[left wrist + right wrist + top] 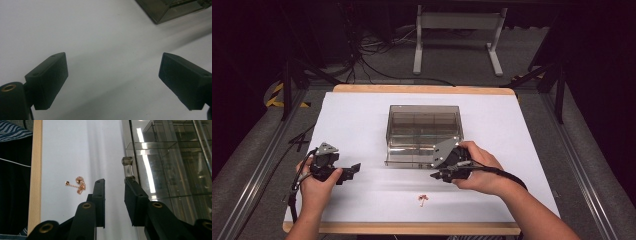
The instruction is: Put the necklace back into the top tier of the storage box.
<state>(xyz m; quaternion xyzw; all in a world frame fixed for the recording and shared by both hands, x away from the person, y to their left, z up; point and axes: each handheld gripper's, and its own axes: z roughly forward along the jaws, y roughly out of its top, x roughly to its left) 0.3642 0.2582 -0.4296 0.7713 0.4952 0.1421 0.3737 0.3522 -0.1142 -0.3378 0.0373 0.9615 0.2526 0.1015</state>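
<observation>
**Right gripper's lined up on the drawer knob, take it slow**

Your right gripper sits at the front of the smoky clear box, and in the right gripper view the jaws stand partly open with nothing between them; the little clear knob is just past the tip of the box-side jaw. My guess is you're going for that knob, so slide forward until it sits between the jaws, then close and pull straight back toward yourself (a crooked pull will probably drag the whole box).

The gold chain lies on the worktop near the front wooden edge, just beside your pull path, so don't sweep it off.

Left gripper hovers wide open and empty over bare worktop, well apart from the box, plenty of room there
</observation>
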